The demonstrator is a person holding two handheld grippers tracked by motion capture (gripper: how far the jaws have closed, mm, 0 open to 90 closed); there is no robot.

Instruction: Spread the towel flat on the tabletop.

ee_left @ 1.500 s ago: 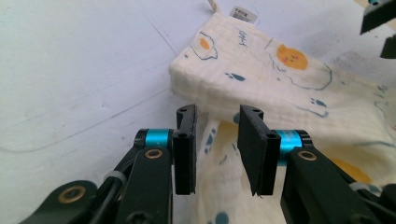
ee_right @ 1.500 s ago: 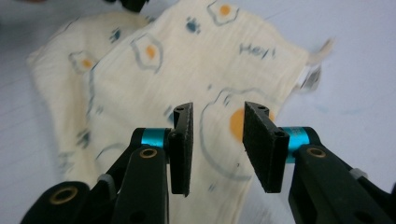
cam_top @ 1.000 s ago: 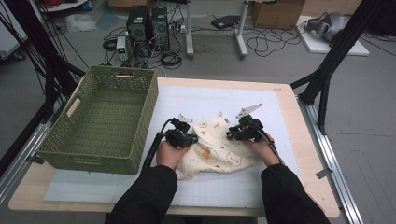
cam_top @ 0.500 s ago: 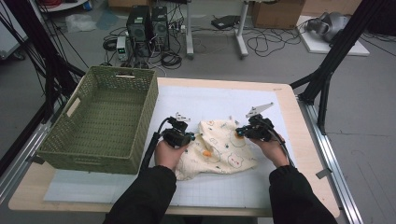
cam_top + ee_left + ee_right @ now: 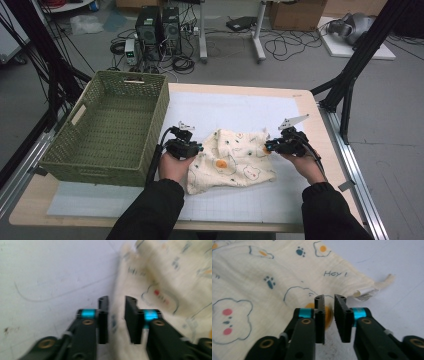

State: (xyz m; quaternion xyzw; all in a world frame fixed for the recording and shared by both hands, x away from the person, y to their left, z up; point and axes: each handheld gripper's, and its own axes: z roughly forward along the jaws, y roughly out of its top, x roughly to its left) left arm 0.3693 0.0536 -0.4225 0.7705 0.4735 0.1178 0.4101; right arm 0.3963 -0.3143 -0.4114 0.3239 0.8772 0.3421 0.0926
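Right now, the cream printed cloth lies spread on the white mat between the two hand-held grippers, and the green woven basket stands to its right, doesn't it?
Not quite: the green woven basket stands to the left of the cream printed cloth, beyond the left hand-held gripper, as the high view shows. The cloth does lie on the white mat between that one and the right hand-held gripper.

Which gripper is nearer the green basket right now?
Left. The left gripper sits just off the green basket at its near right corner, at the cloth's left edge. The right gripper is across the cloth, at its right edge.
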